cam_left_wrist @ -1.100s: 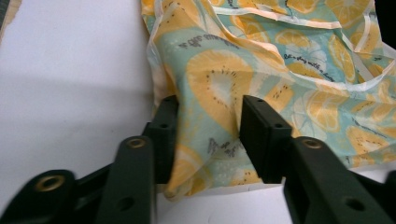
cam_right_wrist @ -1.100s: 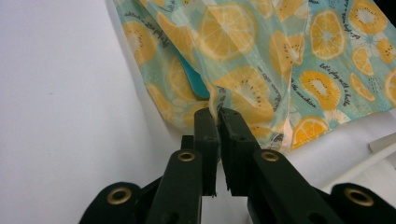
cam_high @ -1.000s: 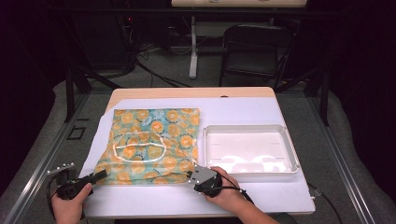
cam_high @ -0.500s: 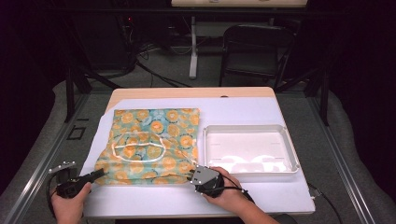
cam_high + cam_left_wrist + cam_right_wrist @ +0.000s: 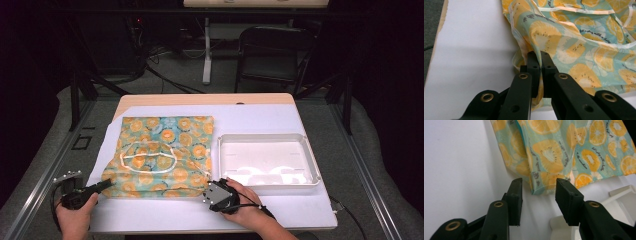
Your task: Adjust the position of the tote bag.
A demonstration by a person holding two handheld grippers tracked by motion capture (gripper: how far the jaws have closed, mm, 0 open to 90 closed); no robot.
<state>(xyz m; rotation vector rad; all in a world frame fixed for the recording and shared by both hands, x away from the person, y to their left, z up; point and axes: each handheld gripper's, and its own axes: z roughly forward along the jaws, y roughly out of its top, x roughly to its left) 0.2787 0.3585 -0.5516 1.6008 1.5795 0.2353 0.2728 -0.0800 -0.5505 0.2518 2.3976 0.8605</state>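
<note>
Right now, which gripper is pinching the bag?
The left gripper: its jaws are shut on the bag's corner. The right gripper's jaws are open around the other corner.

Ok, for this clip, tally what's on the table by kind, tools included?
Patterned cloth bags: 1
White trays: 1
White table covers: 1
Hand-held claws: 2, left claw shut on the bag's corner, right claw open at the other near corner
Total: 5

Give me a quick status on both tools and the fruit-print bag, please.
Left tool shut on bag's near-left corner. Right tool open, jaws either side of near-right corner, not gripping. Bag flat beside white tray. Nothing in the way.
</note>
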